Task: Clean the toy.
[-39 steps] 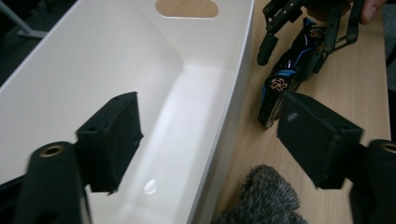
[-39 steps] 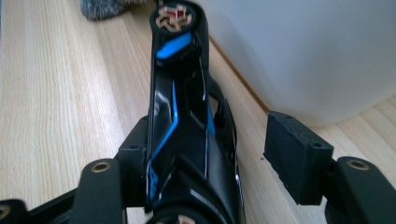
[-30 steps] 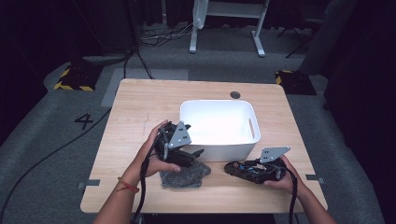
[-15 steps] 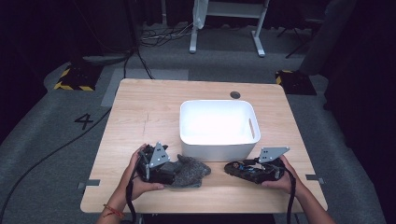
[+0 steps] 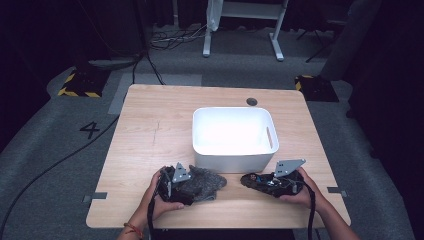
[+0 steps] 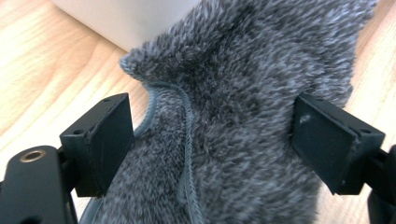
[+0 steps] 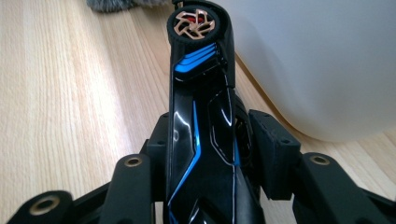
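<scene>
Grey fuzzy fabric, some kind of fleecy cloth (image 5: 202, 181), is the thing that's changed place: a second ago the left gripper (image 5: 176, 184) was up near the white bin's (image 5: 233, 158) front left corner with the cloth bunched under it, and now it's down flat on the wooden table (image 5: 150, 135) near the front edge, left of centre, with the cloth spread out just in front of the bin. My read is the cloth has been laid down to be gripped or rearranged rather than dropped in the bin yet, so that part looks early. The right gripper (image 5: 260, 181) sits where it was, near the front edge on the right side, clamped on a glossy black and blue gadget (image 7: 205, 140) that lies along the table. The high view gives you the layout, but you can't tell what the tongs are doing from up there. The left gripper view sorts that out: its two pads (image 6: 105, 142) stand wide apart with the cloth lying between them, not pinching it, so they're released. The right gripper view shows the pads pressed against both sides of the gadget, plus a copper-coloured fan-shaped disc (image 7: 195, 24) at its far end, right by the bin wall.
</scene>
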{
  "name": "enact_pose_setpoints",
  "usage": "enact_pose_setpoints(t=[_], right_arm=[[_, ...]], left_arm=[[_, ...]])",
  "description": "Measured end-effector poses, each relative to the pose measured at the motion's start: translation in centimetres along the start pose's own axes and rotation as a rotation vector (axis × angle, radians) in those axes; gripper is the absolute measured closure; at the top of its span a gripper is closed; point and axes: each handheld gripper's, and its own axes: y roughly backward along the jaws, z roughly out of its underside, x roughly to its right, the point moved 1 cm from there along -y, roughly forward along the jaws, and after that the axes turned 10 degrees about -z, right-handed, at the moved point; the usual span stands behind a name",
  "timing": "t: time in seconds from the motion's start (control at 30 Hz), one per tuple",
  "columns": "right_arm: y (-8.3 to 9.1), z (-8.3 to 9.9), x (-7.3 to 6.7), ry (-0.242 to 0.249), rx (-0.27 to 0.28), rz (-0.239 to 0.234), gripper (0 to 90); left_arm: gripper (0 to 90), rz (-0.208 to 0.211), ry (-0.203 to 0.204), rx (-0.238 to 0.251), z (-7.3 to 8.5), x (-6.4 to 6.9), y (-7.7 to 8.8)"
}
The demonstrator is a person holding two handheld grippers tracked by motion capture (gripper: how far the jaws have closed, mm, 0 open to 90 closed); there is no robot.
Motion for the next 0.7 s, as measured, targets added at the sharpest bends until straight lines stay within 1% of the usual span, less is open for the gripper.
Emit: enact_pose_setpoints(t=[0.03, 0.1, 0.17, 0.23, 0.27, 0.3, 0.33, 0.47, 0.53, 0.57, 0.6, 0.63, 0.7], right_arm=[[0.1, 0.1, 0.1, -0.008, 0.007, 0.000, 56.2], [0.2, 0.4, 0.1, -0.014, 0.015, -0.004, 56.5], [0.4, 0.5, 0.1, -0.003, 0.009, 0.000, 56.7], [0.5, 0.6, 0.0, 0.011, 0.008, 0.003, 56.8], [0.5, 0.6, 0.0, 0.017, 0.008, -0.001, 56.8], [0.5, 0.6, 0.0, 0.023, 0.006, -0.001, 56.9], [0.5, 0.6, 0.0, 0.024, 0.008, 0.000, 56.9], [0.5, 0.7, 0.1, 0.030, 0.009, -0.001, 56.9], [0.6, 0.7, 0.2, 0.026, 0.013, 0.001, 56.9], [0.6, 0.8, 0.2, 0.028, 0.013, -0.001, 56.9], [0.7, 0.8, 0.3, 0.025, 0.016, 0.000, 56.9], [0.7, 0.9, 0.3, 0.024, 0.018, 0.001, 57.0], [0.8, 0.9, 0.4, 0.023, 0.019, 0.005, 56.9]], left_arm=[[13.5, 0.000, 0.004, -0.005, 0.1, 0.0, -0.3], [11.9, 0.015, 0.019, -0.011, 0.3, -0.2, -0.7], [10.9, 0.022, 0.035, -0.005, 0.5, -0.3, -0.8], [9.2, 0.038, 0.054, -0.003, 0.8, -0.6, -1.1], [8.9, 0.045, 0.065, -0.018, 0.9, -0.7, -1.1], [8.9, 0.053, 0.082, -0.021, 0.9, -0.9, -1.1], [8.8, 0.059, 0.091, -0.027, 1.0, -1.0, -1.2], [8.9, 0.067, 0.091, -0.031, 1.0, -1.1, -1.2], [8.6, 0.080, 0.087, -0.030, 1.0, -1.3, -1.2], [8.6, 0.090, 0.096, -0.025, 1.0, -1.3, -1.2], [8.7, 0.092, 0.092, -0.029, 1.1, -1.4, -1.2], [8.8, 0.094, 0.095, -0.028, 1.1, -1.4, -1.2], [8.8, 0.085, 0.088, -0.027, 1.1, -1.4, -1.1]])
